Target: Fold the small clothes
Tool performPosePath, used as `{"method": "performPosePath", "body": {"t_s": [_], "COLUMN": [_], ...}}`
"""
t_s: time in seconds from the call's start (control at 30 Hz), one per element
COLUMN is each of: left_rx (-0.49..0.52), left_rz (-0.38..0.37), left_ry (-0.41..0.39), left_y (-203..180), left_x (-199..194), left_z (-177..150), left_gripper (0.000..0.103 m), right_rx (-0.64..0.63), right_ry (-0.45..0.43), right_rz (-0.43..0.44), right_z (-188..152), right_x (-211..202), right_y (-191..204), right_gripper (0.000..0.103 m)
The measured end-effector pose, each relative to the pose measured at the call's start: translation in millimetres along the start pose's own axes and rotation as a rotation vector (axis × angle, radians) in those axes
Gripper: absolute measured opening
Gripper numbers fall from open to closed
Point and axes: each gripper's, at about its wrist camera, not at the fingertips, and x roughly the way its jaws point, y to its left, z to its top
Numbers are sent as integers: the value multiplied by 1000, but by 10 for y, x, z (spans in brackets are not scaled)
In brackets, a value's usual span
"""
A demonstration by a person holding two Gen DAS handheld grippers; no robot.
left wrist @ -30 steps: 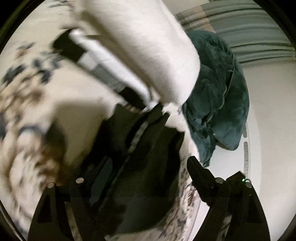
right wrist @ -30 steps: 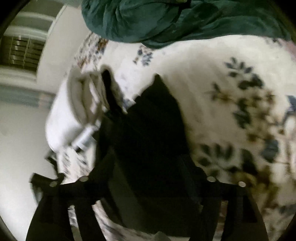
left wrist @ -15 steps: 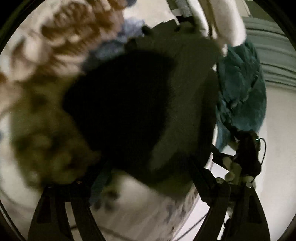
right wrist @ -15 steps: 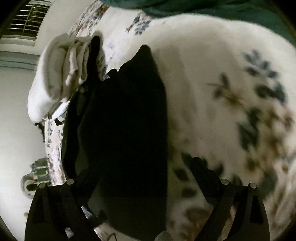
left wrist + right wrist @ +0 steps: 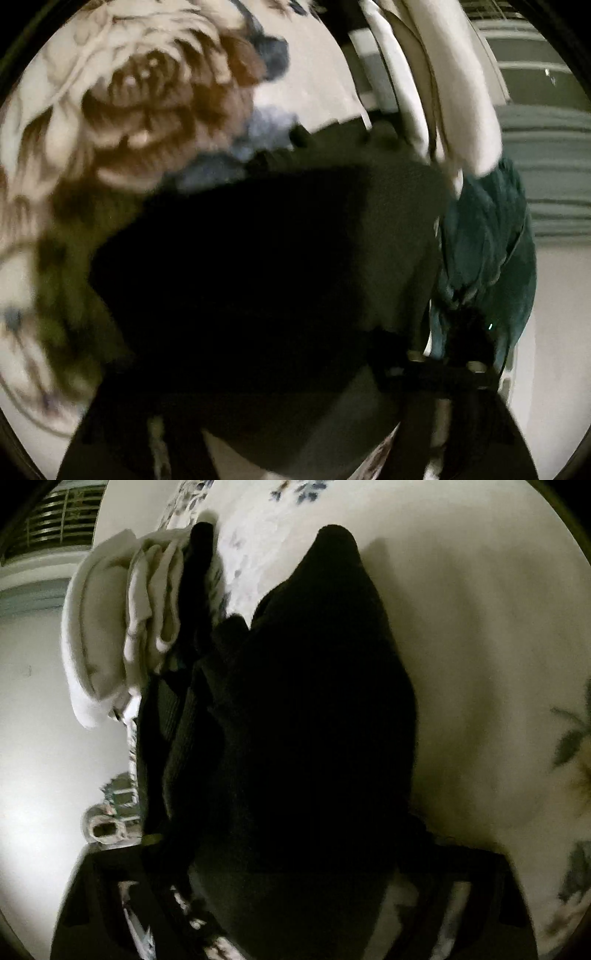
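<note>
**Two tongs lowered over a dark garment on a floral bedspread**

We are viewing the left gripper (image 5: 295, 373) at the bottom of its wrist frame; its jaws have just been closing, with the black garment (image 5: 266, 266) lying between them. The fingers are lost against the dark cloth, so we cannot tell whether the pads are pressing on it. We are viewing the right gripper (image 5: 291, 853) at the bottom of its own frame likewise; its jaws have also just been closing around the same black garment (image 5: 303, 709), and here too we cannot tell whether the cloth is clamped or merely straddled.

The garment is filling the centre of both frames, its pointed end reaching toward the upper middle of the right wrist view. It is lying on a floral bedspread (image 5: 480, 646), whose large brown rose is showing blurred at the upper left of the left wrist view. A stack of folded white clothes (image 5: 122, 627) is sitting at the upper left of the right view, touching the garment's edge. A teal cloth (image 5: 491, 258) is hanging at the right of the left view.
</note>
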Motion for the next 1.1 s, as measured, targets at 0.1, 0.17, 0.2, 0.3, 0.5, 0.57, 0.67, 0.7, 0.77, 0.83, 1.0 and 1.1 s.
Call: {"method": "performPosePath", "body": {"t_s": [0.1,0.17,0.2,0.3,0.5,0.57,0.67,0.7,0.77,0.83,1.0,1.1], "left_rx": [9,52,73,160,361,423,459,465,455,419,366,384], "left_rz": [-1,9,12,34,84,97,120,135,165,196,112,162], "left_ry": [8,29,38,82,233,304,375,377,372,388,420,416], "left_y": [-26,-70,-60,-81,-226,-223,-92,-33,76,153,174,123], "left_x": [-7,-58,-107,-247,-401,-446,-571,-587,-542,-413,-131,-44], "left_z": [132,197,217,379,559,498,337,282,228,223,233,183], "left_gripper": [44,39,38,37,36,36,37,37,46,66,103,103], "right_rx": [24,68,83,151,341,427,518,528,525,515,386,355], "right_ry": [-14,-51,-67,-103,-100,-83,-19,-6,6,37,83,92], "right_rz": [5,31,35,59,128,163,183,179,147,128,18,-7], "right_z": [-82,-188,-260,-591,-1683,-2137,-2711,-2767,-2781,-2677,-2459,-2417], "right_x": [-57,-127,-152,-207,-210,-209,-96,-53,-6,67,86,89], "right_y": [-93,-136,-138,-160,-268,-318,-359,-384,-452,-454,-369,-332], "right_gripper": [35,29,27,25,24,24,24,25,27,32,46,49]}}
